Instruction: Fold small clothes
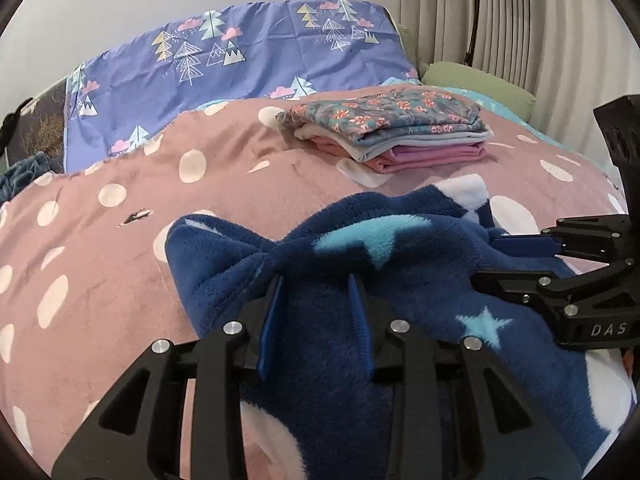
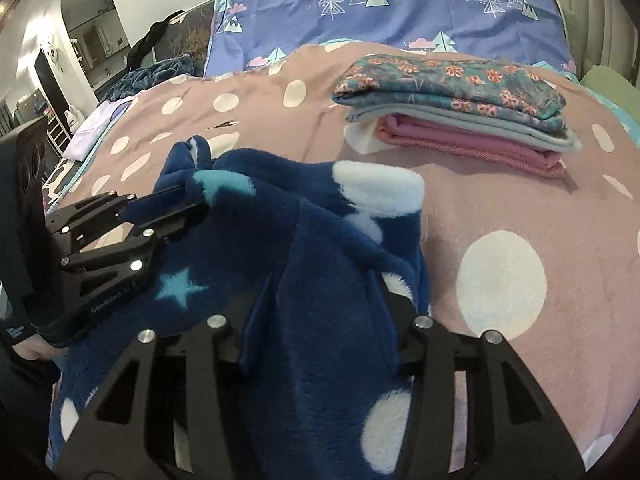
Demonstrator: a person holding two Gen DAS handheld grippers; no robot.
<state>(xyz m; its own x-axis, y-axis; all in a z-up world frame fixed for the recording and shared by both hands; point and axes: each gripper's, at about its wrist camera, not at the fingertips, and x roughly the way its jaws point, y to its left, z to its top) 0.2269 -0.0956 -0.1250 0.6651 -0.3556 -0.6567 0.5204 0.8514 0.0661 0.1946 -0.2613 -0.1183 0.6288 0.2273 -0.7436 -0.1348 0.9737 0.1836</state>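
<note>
Fleece garment [image 1: 360,264] bunched; left gripper [image 1: 316,312] fingers clamped on fold; right gripper [image 2: 320,300] likewise, tips buried in pile.

Near end of the blue fleece garment [image 1: 400,264] cut off by the lower edge in both views, and the stretch between the left gripper [image 1: 316,304] fingers buried behind the black linkage. Right gripper [image 2: 320,296] pads half sunk in plush, so actual pinch contact unreadable. Lower layers of the folded stack [image 2: 460,108] showing only as edges; dark bundle [image 2: 152,74] at far left too small to identify.
</note>
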